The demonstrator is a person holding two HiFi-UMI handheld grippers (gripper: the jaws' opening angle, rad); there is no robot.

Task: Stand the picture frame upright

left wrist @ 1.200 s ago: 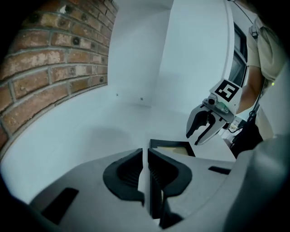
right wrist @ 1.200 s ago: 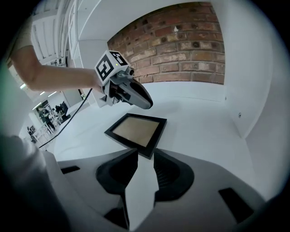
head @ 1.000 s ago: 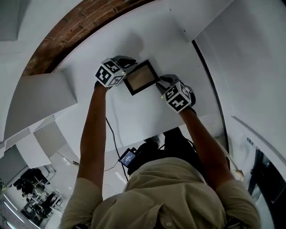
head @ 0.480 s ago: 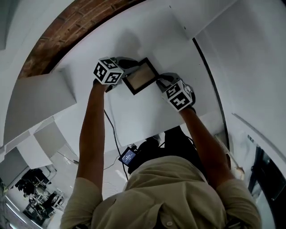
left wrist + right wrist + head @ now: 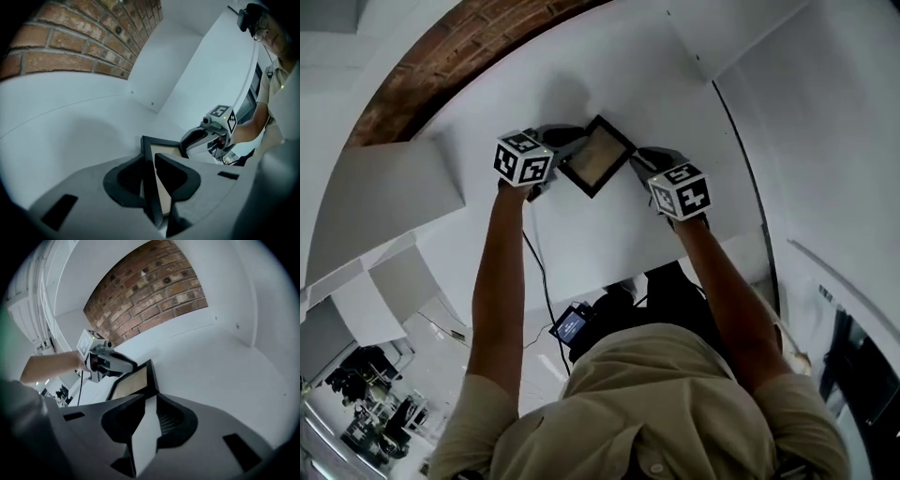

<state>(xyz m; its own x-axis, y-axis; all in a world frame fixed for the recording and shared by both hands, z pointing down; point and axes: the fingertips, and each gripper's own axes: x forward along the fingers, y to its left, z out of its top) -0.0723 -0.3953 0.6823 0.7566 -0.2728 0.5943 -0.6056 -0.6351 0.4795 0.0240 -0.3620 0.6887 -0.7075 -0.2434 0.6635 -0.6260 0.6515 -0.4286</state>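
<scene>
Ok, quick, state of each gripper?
Left gripper: closed on the edge of the picture frame.
Right gripper: fingers just closed further, pinching the frame's corner.

Picture frame (image 5: 596,156): black border, tan panel (plain, matte). Sits diamond-wise seen from above, tilted, one corner up, over white table (image 5: 609,75), toward its far side.

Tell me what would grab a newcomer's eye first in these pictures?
A small dark picture frame, held tilted like a diamond over the white table at the centre. The left gripper clamps one edge; the right gripper, whose jaws have just been closing, pinches the opposite corner. Behind the table runs a red brick wall.
</scene>
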